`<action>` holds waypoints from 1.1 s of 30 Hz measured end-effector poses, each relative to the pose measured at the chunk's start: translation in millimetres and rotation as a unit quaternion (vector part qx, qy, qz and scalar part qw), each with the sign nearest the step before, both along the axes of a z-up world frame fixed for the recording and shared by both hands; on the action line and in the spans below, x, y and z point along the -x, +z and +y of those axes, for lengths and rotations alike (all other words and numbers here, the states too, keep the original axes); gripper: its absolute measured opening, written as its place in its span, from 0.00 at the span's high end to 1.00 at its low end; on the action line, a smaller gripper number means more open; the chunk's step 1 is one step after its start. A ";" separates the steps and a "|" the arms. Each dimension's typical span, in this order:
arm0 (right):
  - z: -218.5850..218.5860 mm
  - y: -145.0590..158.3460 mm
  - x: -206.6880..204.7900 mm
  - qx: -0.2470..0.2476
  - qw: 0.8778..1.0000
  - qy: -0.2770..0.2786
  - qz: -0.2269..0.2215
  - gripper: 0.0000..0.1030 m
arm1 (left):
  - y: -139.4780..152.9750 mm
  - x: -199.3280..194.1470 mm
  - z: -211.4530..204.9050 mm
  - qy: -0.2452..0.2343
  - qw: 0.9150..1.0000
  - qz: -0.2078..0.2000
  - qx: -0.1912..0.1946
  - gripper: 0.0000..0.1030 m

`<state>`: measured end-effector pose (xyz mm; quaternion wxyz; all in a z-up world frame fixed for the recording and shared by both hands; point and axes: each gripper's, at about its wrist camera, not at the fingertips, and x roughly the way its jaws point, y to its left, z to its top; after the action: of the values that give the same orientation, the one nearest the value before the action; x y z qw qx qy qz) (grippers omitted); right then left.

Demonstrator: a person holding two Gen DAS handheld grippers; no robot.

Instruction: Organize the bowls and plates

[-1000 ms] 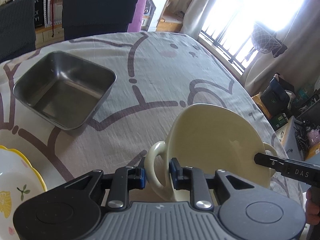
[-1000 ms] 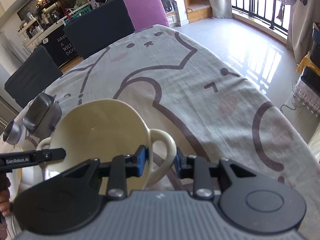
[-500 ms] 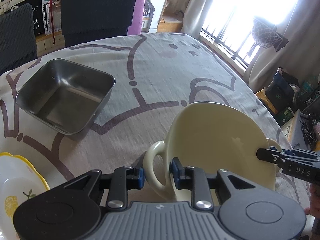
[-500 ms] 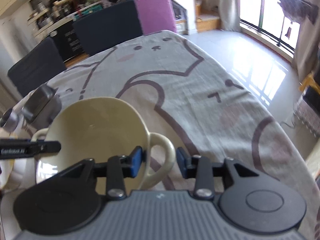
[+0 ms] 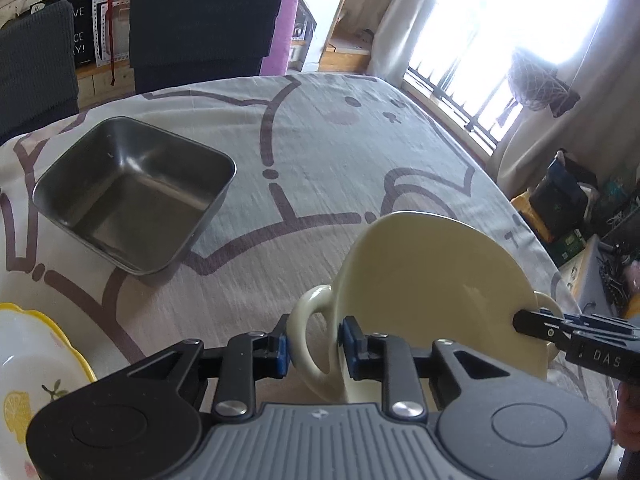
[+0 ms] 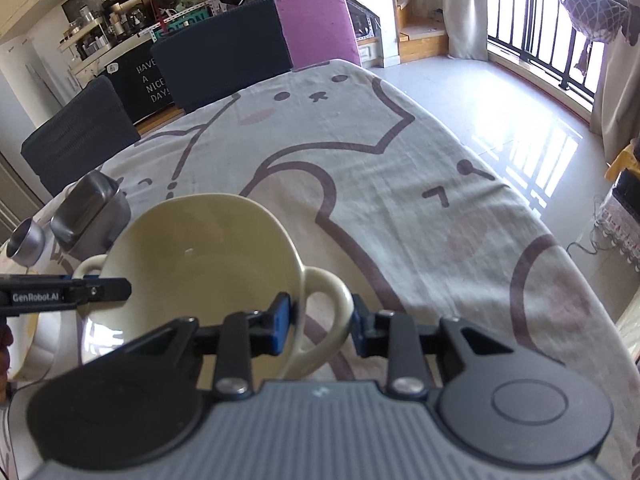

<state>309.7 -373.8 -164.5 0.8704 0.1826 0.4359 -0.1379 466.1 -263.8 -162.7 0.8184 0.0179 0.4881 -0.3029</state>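
Note:
A cream two-handled bowl [image 5: 432,280] is held tilted above the tablecloth between both grippers. My left gripper [image 5: 314,350] is shut on its left loop handle [image 5: 304,332]. My right gripper [image 6: 320,324] is shut on the right loop handle [image 6: 332,308]; the bowl [image 6: 192,264] fills the lower left of the right wrist view. Each gripper's fingers show in the other's view, the right one's fingers [image 5: 552,330] and the left one's fingers [image 6: 80,292]. A square steel bowl [image 5: 132,192] sits on the table at far left. A white plate with yellow rim and lemon print [image 5: 28,376] lies at the near left.
The steel bowl [image 6: 90,212] and a small steel cup [image 6: 26,240] sit beyond the cream bowl in the right wrist view. Dark chairs [image 5: 204,28] and a purple chair [image 6: 316,28] stand at the far table edge. The table edge [image 6: 560,240] drops to the floor on the right.
Both grippers and the cream bowl have moved slightly nearer to the steel bowl and the table's far side; the bowl stays tilted and gripped by both handles.

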 end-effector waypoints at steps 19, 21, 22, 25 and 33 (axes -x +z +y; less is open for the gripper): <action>32.9 63.8 29.2 0.005 0.998 -0.001 -0.069 0.66 | 88.5 46.9 47.6 0.045 0.997 -0.068 0.018 0.74; 42.6 74.2 33.5 0.004 0.997 0.006 -0.078 0.66 | 99.8 54.9 59.9 0.054 0.996 -0.073 0.022 0.74; 47.9 79.6 35.9 0.005 0.996 0.009 -0.085 0.66 | 105.4 59.6 66.6 0.060 0.995 -0.076 0.024 0.74; 64.6 94.6 43.5 0.006 0.995 0.018 -0.100 0.66 | 122.2 74.7 87.9 0.079 0.993 -0.087 0.026 0.74; 110.4 127.6 62.5 0.004 0.990 0.055 -0.126 0.65 | 154.7 117.6 139.4 0.117 0.987 -0.103 0.027 0.75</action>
<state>247.1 -263.5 -36.9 0.9256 0.1706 0.3312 -0.0670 348.5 -124.4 -8.0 0.8942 -0.0304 0.3918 -0.2146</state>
